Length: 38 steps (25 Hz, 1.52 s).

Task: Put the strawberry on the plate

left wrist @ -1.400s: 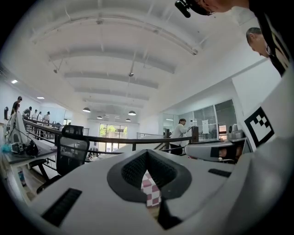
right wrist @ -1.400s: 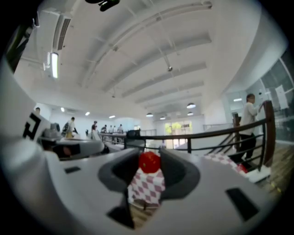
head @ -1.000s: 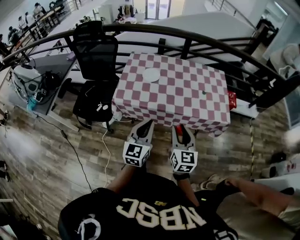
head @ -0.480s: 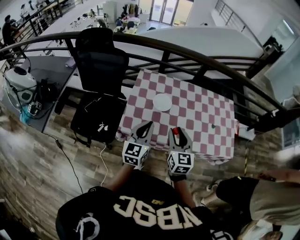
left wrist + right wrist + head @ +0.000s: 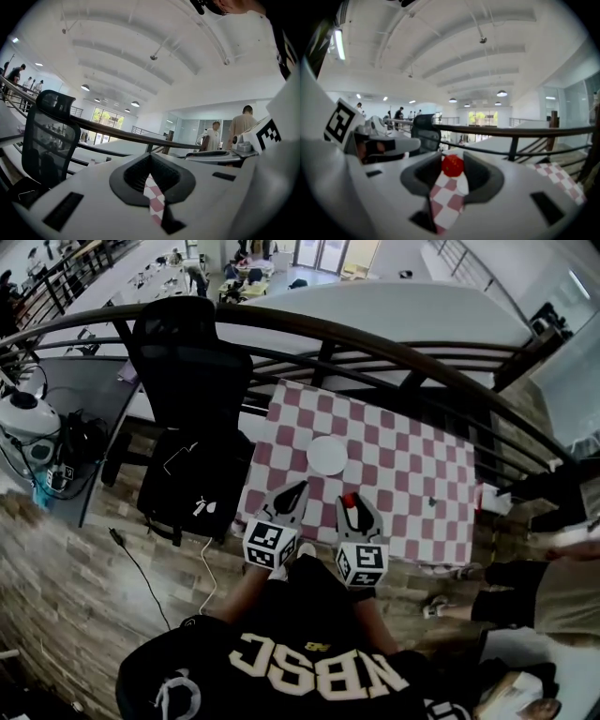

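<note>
The white left gripper [image 5: 296,489] had its jaws nearly together, with nothing between them. Beside it, the white right gripper [image 5: 351,506] held the small red strawberry [image 5: 452,166] at its jaw tips, by the near edge of the pink-and-white checked tablecloth [image 5: 412,470]. Farther on the cloth lay the round white plate [image 5: 327,455].

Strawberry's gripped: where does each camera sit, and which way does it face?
Head view: on the person's head, looking steeply down at the checkered table, plate, left gripper and right gripper; the person's shirt shows.
Left gripper view: rides the left gripper, looking along its closed, empty jaws toward the chair and railing.
Right gripper view: rides the right gripper, looking along jaws clamping the strawberry.
Shared: both gripper views show the railing, chair and checkered table.
</note>
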Each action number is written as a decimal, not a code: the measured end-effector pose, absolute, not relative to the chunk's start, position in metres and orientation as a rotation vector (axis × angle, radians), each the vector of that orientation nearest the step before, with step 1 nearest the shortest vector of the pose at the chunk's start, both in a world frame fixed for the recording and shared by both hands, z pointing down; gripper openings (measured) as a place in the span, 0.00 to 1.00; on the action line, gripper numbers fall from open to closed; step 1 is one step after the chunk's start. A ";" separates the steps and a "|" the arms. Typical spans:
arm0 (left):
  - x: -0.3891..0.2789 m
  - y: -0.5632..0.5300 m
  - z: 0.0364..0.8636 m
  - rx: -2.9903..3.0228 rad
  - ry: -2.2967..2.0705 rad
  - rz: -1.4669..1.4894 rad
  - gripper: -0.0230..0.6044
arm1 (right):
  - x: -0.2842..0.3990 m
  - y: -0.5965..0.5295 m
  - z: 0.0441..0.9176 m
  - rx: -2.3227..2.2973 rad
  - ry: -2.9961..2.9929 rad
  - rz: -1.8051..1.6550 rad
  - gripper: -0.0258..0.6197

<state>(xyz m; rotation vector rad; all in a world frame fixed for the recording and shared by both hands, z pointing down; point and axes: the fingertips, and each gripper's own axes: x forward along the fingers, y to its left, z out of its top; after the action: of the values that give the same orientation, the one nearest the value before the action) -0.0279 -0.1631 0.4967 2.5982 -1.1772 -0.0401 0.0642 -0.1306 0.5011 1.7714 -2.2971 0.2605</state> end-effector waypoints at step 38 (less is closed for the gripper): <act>0.038 -0.335 0.746 2.271 -1.059 0.582 0.06 | 0.094 -0.372 0.793 1.060 -2.182 0.484 0.28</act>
<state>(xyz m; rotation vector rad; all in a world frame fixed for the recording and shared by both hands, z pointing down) 0.0381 -0.3347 0.7461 2.2709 -1.0589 0.5822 0.0941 -0.3722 0.7931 1.0599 -2.1818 0.4842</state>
